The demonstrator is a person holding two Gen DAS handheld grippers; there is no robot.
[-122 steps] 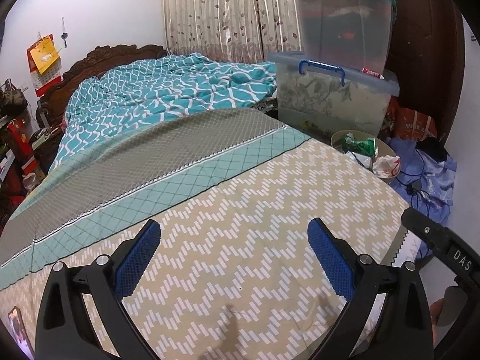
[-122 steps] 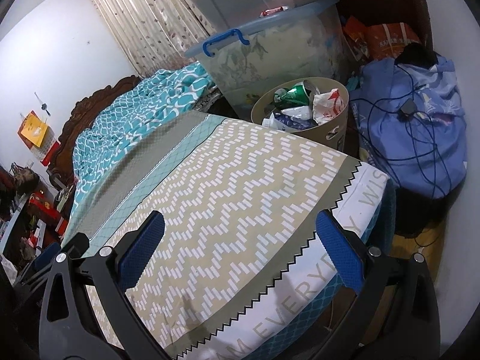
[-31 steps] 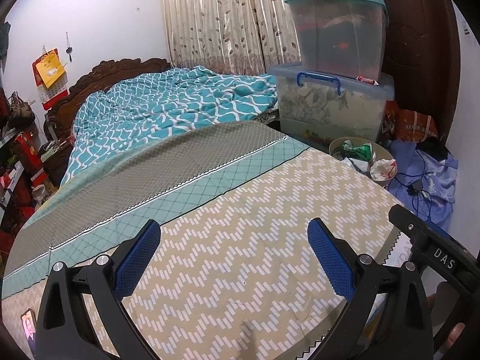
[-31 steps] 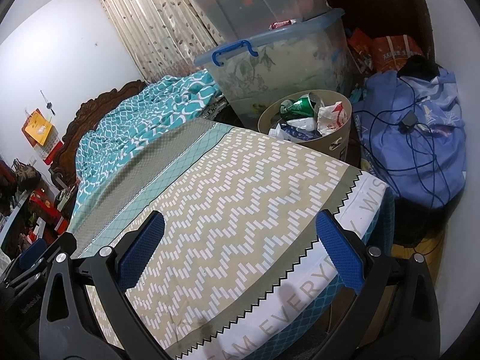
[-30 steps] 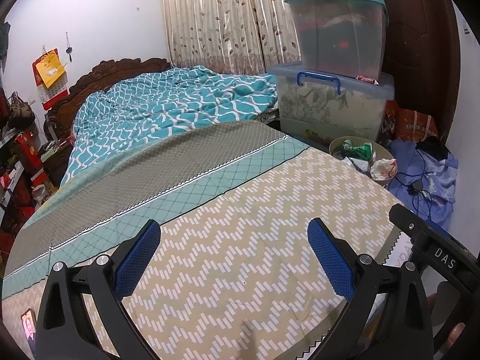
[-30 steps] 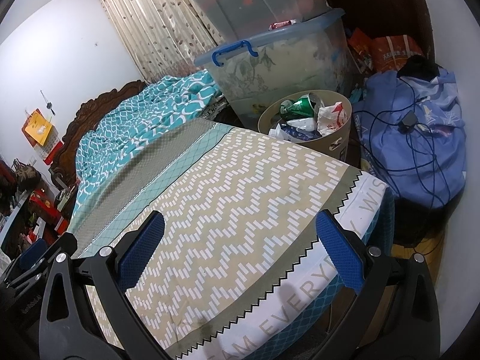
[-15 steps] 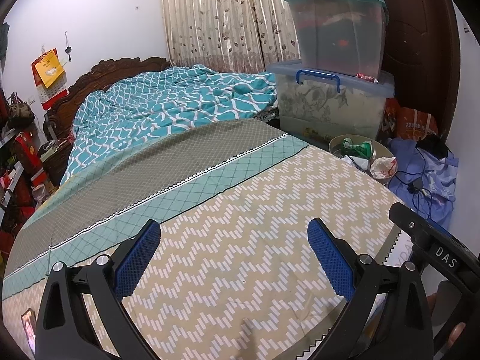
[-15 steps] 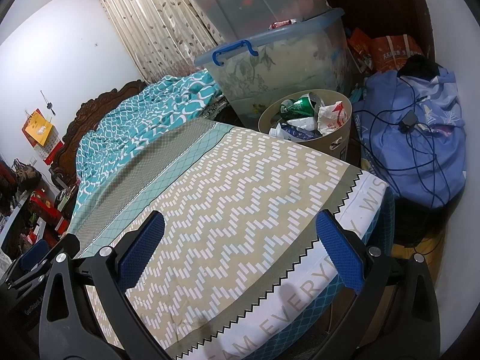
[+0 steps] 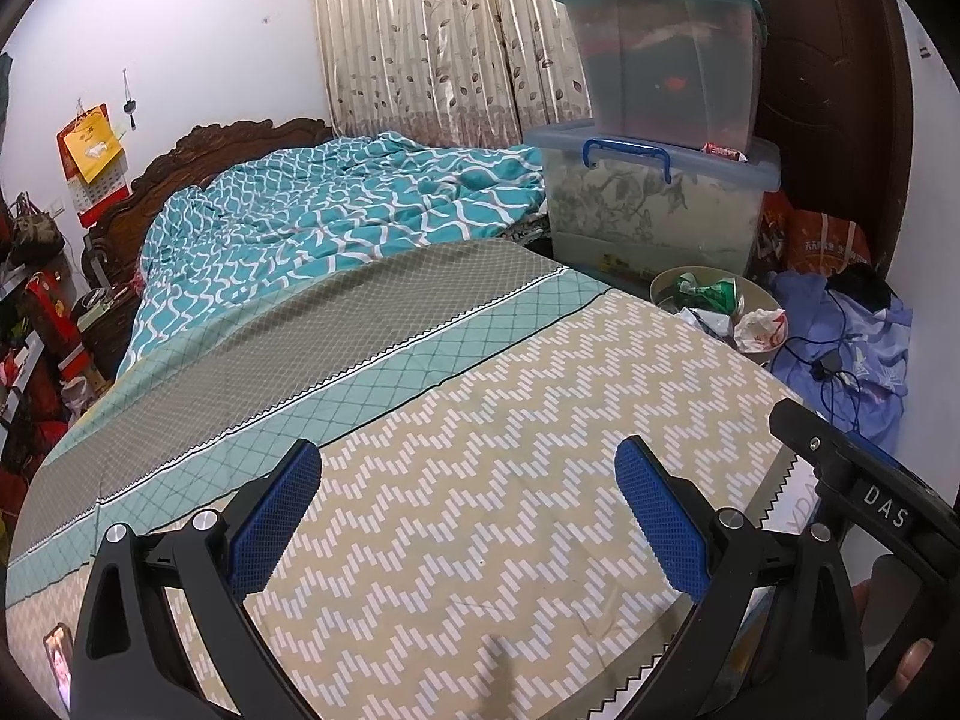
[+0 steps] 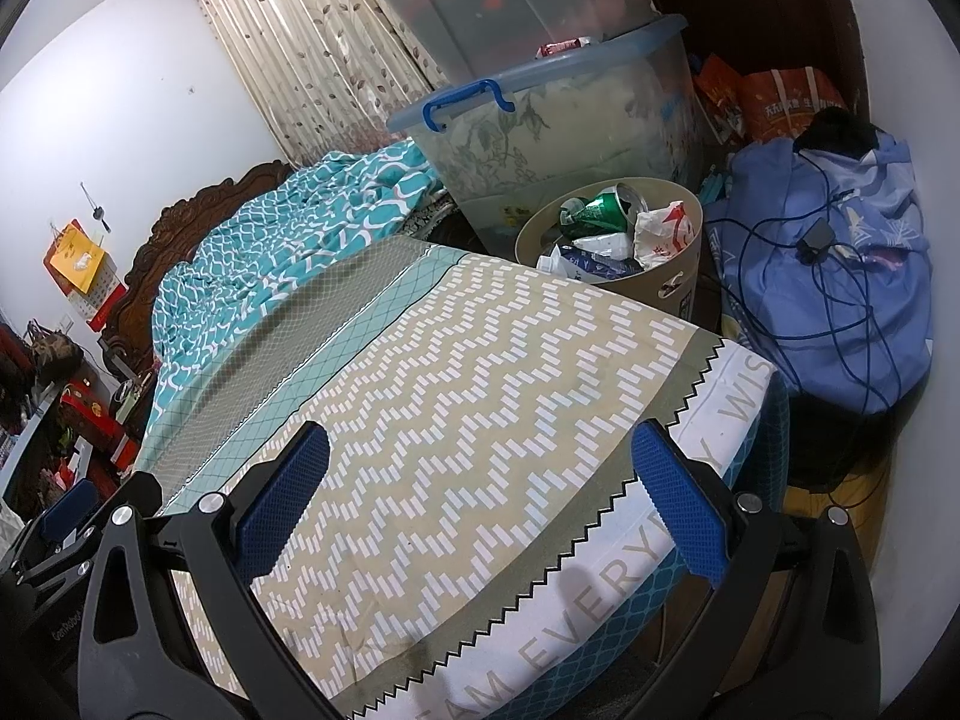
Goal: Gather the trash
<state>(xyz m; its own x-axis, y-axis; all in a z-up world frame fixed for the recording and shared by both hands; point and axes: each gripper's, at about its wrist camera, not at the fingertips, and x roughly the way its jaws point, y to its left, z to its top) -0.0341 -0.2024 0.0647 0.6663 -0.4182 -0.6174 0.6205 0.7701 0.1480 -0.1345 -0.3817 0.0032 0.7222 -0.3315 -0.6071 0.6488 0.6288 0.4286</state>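
Observation:
A round beige trash bin (image 10: 678,276) stands on the floor past the bed's far corner, holding a crushed green can (image 10: 600,207), a white and red wrapper (image 10: 663,234) and other scraps. It also shows in the left wrist view (image 9: 774,306). My left gripper (image 9: 468,510) is open and empty above the zigzag bedspread (image 9: 480,420). My right gripper (image 10: 480,498) is open and empty above the bed's corner, well short of the bin. No loose trash shows on the bed.
Stacked clear storage boxes (image 10: 558,120) stand behind the bin. A blue cloth bundle with cables (image 10: 828,276) lies right of it. A teal quilt (image 9: 336,222) covers the bed's far half. A phone (image 9: 57,660) lies at the bed's near left.
Both views have drifted slightly. Both grippers stay open and empty over the bed.

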